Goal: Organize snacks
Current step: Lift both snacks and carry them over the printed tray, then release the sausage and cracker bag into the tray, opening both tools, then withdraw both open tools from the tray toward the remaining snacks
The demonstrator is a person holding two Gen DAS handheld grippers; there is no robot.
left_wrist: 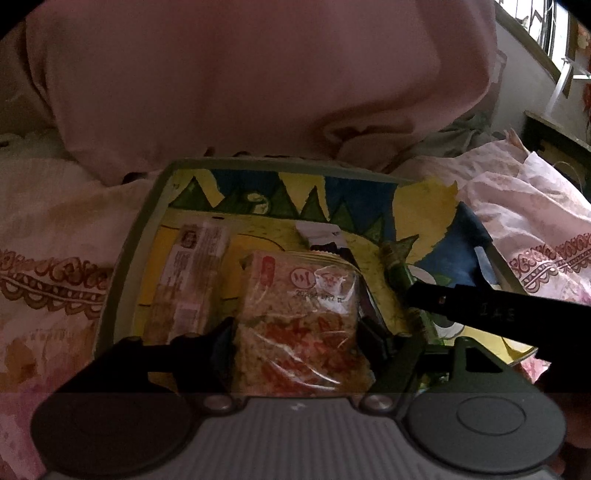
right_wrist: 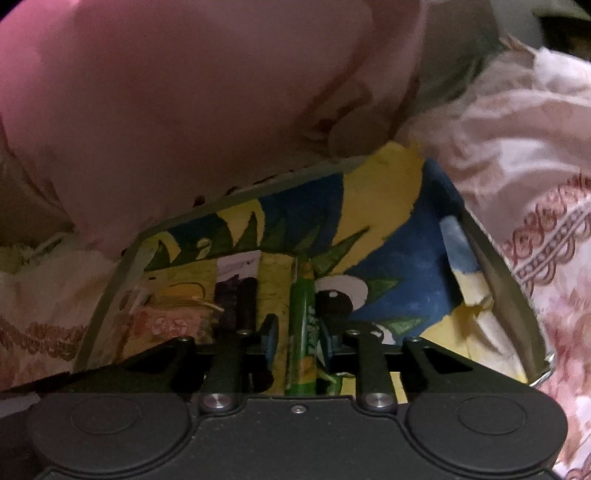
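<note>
Between the right gripper's [right_wrist: 295,338] jaws, green snack stick [right_wrist: 303,325] points straight away.

Pink pillow [left_wrist: 229,85] bulks at the back, pressed against the far edge of the setup. Pale bedsheet [left_wrist: 48,229] with a brown lace-pattern border is rumpled on both sides. Crumpled grey-green cloth [left_wrist: 454,136] sits behind, right of the pillow. Barred window [left_wrist: 543,33] top right, a dark shelf [left_wrist: 554,140] below it; detail too dim to read.
</note>
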